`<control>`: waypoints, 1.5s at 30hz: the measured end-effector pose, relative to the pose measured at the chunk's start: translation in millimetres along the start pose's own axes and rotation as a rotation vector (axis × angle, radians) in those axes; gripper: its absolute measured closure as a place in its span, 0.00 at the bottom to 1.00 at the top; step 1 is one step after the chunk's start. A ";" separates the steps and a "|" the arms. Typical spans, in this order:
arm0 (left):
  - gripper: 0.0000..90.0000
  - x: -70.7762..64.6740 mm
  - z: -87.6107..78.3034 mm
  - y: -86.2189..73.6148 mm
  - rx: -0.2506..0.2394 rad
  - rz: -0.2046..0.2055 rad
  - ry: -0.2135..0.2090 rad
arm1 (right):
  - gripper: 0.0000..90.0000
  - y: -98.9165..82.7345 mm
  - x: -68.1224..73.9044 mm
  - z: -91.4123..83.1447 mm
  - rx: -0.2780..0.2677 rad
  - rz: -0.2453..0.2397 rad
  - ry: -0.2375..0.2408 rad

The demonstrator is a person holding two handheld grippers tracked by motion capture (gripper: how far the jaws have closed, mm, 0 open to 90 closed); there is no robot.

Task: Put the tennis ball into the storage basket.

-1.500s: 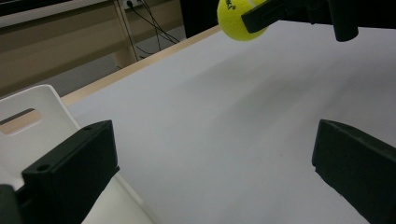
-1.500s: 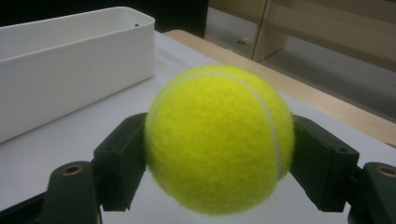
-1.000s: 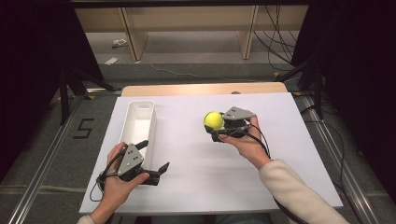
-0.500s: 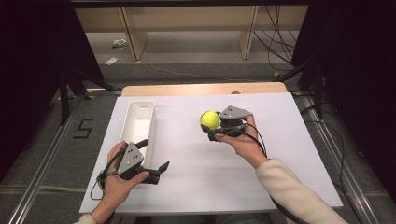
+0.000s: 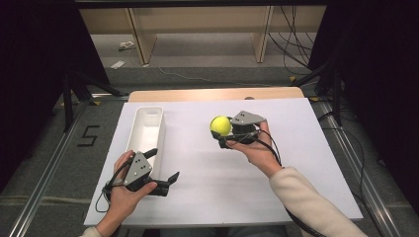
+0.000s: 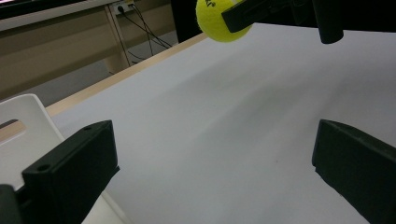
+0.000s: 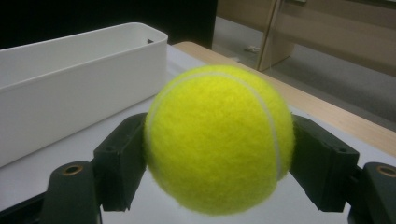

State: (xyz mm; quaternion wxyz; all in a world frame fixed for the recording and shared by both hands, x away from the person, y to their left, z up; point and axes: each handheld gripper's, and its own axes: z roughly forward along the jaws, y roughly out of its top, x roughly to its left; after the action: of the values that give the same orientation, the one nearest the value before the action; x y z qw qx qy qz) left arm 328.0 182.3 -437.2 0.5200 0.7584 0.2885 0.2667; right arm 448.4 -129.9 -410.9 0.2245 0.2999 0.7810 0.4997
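Observation:
A yellow tennis ball (image 5: 220, 125) (image 7: 218, 139) hangs above the white tabletop (image 5: 276, 168), with my right gripper (image 5: 223, 133) shut on it from both sides. The ball (image 6: 218, 21) also shows at the top of the left gripper view, clamped in black jaws. A long white bin (image 5: 144, 131) (image 7: 70, 88) stands to the left of the ball, open and with nothing seen inside. My left gripper (image 5: 163, 168) (image 6: 210, 172) rests open near the table's front left, just beside the bin's near end, with nothing between its jaws.
The white sheet (image 6: 243, 116) covers a wooden table whose far edge (image 5: 212, 94) shows bare. Beyond it are wooden furniture legs (image 5: 141, 39) and cables on the floor. A metal rail (image 5: 44, 177) runs along the table's left side.
My right gripper has carried the ball slightly to the left, toward the bin. The left gripper has stayed in place.

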 end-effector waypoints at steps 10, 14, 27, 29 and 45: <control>0.00 0.6 -0.2 -0.2 -0.001 0.005 0.000 | 0.29 2.0 4.0 3.2 -0.003 -0.001 0.010; 0.00 0.2 -0.4 -0.1 -0.001 0.009 -0.003 | 0.29 3.3 6.6 5.4 -0.005 -0.004 0.016; 0.00 1.0 -2.1 0.3 -0.005 0.014 0.002 | 0.29 5.5 10.9 8.6 -0.009 -0.007 0.024; 0.00 0.9 -2.1 0.2 -0.004 0.016 -0.001 | 0.29 5.8 11.2 9.0 -0.012 -0.008 0.024; 0.00 0.3 -3.1 0.7 -0.008 0.022 -0.002 | 0.29 8.7 15.9 13.4 -0.016 -0.006 0.034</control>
State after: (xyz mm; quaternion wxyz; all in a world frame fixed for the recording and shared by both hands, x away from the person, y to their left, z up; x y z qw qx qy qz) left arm 326.1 184.2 -435.5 0.5203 0.7598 0.2787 0.2726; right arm 447.7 -107.4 -409.1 0.2152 0.2872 0.7817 0.5100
